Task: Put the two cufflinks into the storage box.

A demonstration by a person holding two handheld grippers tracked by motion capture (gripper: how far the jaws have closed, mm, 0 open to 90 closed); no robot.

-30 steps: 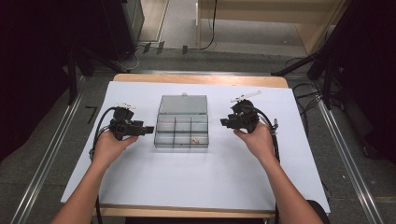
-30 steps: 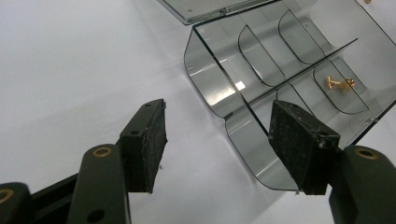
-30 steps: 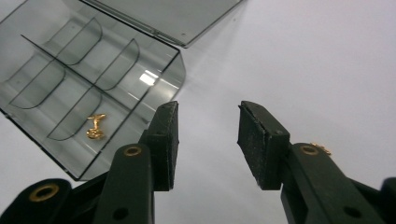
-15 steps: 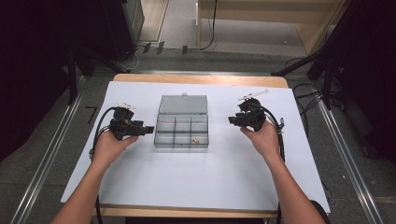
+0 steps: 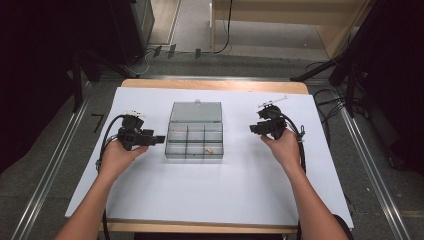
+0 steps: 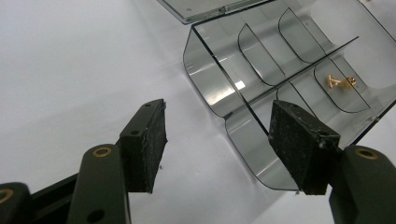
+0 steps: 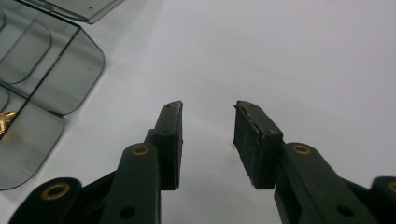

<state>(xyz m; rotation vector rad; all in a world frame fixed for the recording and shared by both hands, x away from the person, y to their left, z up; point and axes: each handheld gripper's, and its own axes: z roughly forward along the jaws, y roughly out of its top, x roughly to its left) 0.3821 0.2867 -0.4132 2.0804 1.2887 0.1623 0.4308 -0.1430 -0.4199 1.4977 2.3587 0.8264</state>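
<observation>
Clear smoke-grey plastic compartment box [image 5: 194, 138], lid [image 5: 196, 112] swung fully open and laid flat on the white table sheet [image 5: 210, 195] on the far side. Interior split by curved partitions into two rows of compartments; small gold-coloured metal piece [image 6: 341, 82] lying in one compartment of the near row, also seen as a gold speck [image 5: 210, 148] from above.

Box placed between the two tongs. Left gripper [image 5: 156, 139] held level just beside the box's left wall, jaws wide apart, nothing between the pads; near left corner of the box [image 6: 243, 140] lay just ahead of the tips, partly behind the right-hand jaw, contact not discernible. Right gripper [image 5: 253, 129] held well apart from the box's right wall, aimed toward it; jaws standing at a narrow gap, having just been closing, with only bare white sheet between the pads [image 7: 173, 140]. Box corner [image 7: 70, 74] seen off to the left of those jaws, untouched. Gold piece nearer the right gripper than the left.
</observation>
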